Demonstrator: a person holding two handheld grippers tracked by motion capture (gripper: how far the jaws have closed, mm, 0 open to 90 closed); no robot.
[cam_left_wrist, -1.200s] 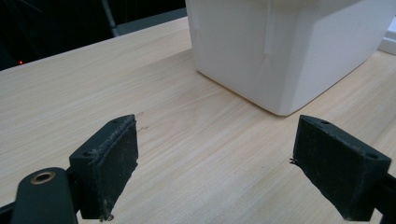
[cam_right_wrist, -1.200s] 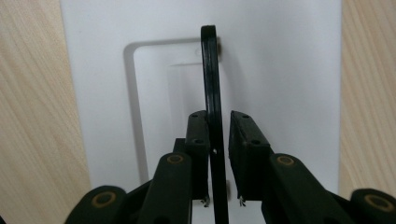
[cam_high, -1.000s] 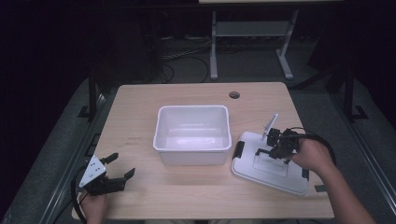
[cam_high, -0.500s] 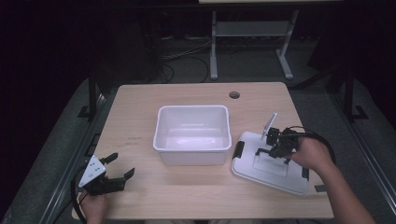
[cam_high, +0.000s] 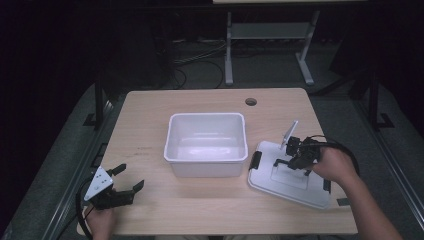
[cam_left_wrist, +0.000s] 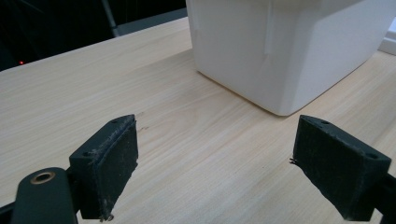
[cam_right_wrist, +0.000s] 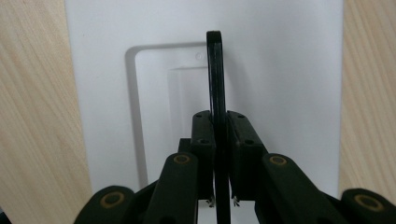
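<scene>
Because the right gripper clamps only the thin black fold-up handle of the flat white plastic lid lying beneath it on the tabletop, the lid may swing or slip when lifted. The left gripper, jaws wide and empty, rests beside the white rectangular plastic tub.
</scene>
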